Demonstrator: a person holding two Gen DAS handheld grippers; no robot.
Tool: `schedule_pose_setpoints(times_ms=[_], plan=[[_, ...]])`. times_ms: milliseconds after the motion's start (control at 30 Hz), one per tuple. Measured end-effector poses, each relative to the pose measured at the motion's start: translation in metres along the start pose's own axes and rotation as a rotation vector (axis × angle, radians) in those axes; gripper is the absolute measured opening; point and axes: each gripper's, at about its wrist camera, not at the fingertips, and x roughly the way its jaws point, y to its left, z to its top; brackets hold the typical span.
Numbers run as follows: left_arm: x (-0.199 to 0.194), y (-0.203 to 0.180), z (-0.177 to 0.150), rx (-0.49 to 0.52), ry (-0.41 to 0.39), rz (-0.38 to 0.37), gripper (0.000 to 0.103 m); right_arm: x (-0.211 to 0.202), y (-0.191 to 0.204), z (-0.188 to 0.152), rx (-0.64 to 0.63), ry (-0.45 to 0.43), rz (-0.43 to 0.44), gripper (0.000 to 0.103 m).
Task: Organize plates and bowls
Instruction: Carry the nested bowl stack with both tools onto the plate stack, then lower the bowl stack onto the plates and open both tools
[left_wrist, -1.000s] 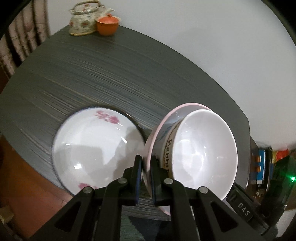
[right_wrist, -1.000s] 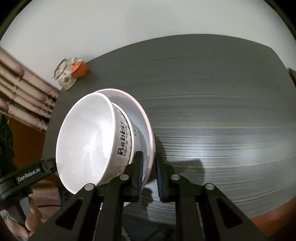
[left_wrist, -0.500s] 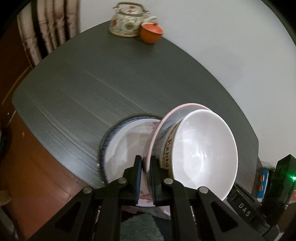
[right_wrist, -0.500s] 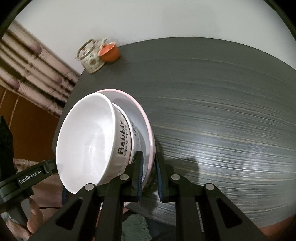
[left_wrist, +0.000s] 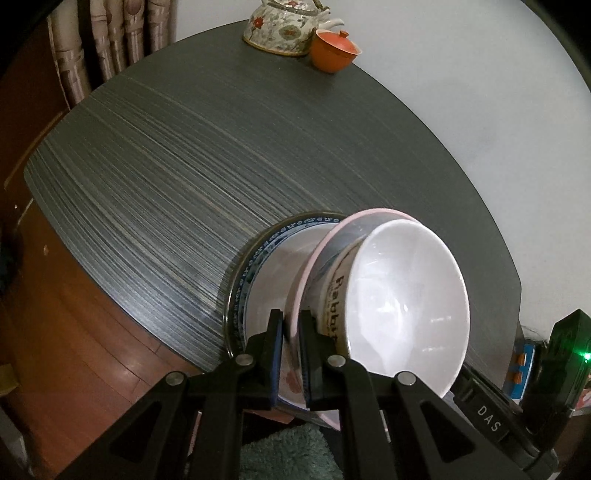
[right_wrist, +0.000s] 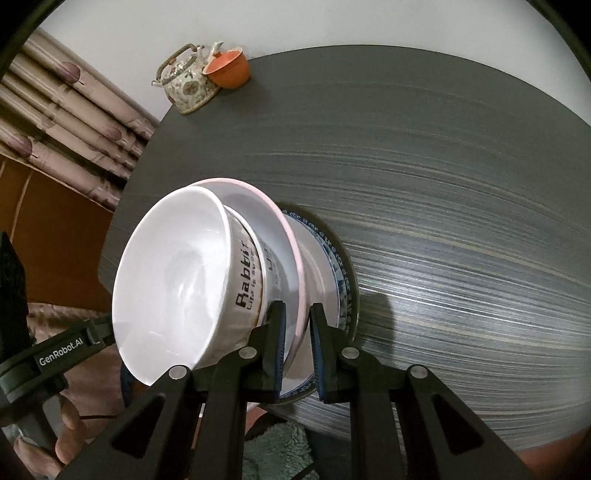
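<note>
Gripping the rim of a pink-rimmed plate, the left gripper has its two jaws clamped on the plate's near edge, at 6 o'clock in the left wrist view. A white bowl printed with the word "Rabbit" sits in the plate, its open mouth facing 3 o'clock in this view. Behind the pink-rimmed plate, toward 9 o'clock, lies a blue-patterned plate on the dark table; the two plates overlap (whether they touch cannot be told).

Seen from the right wrist view, the right gripper is likewise closed on the rim of the pink-rimmed plate, one jaw on each face of the edge, at 6 o'clock. Here the white bowl opens toward 9 o'clock, and the blue-patterned plate shows just past the pink rim toward 3 o'clock, resting on the table near its front edge.

At 12 o'clock in the left wrist view, at the table's far edge, a flowered teapot stands just beside an orange lidded cup. The same teapot and cup appear near 11 o'clock in the right wrist view, with a pleated curtain toward 9 o'clock. A hand holds the other device at 8 o'clock of that view.
</note>
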Motion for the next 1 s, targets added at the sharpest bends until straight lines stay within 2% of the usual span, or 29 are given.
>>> schedule_pose_setpoints(times_ms=[400, 533, 633, 767, 1000], plan=[[-0.002, -0.003, -0.004, 0.008, -0.030, -0.006, 0.007, 0.007, 0.001, 0.001, 0.005, -0.012, -0.001, 0.015], [-0.003, 0.001, -0.004, -0.001, -0.033, 0.005, 0.013, 0.006, 0.001, 0.001, 0.003, -0.011, -0.002, 0.016], [-0.007, 0.001, -0.005, 0.004, -0.046, 0.018, 0.023, 0.004, 0.003, 0.000, -0.010, -0.011, -0.011, 0.017], [-0.013, 0.003, -0.006, 0.010, -0.074, 0.035, 0.039, 0.001, 0.001, -0.003, -0.015, -0.018, -0.025, 0.026], [-0.034, 0.008, -0.014, 0.029, -0.136, 0.040, 0.047, -0.013, -0.009, -0.016, -0.009, -0.039, -0.024, 0.053]])
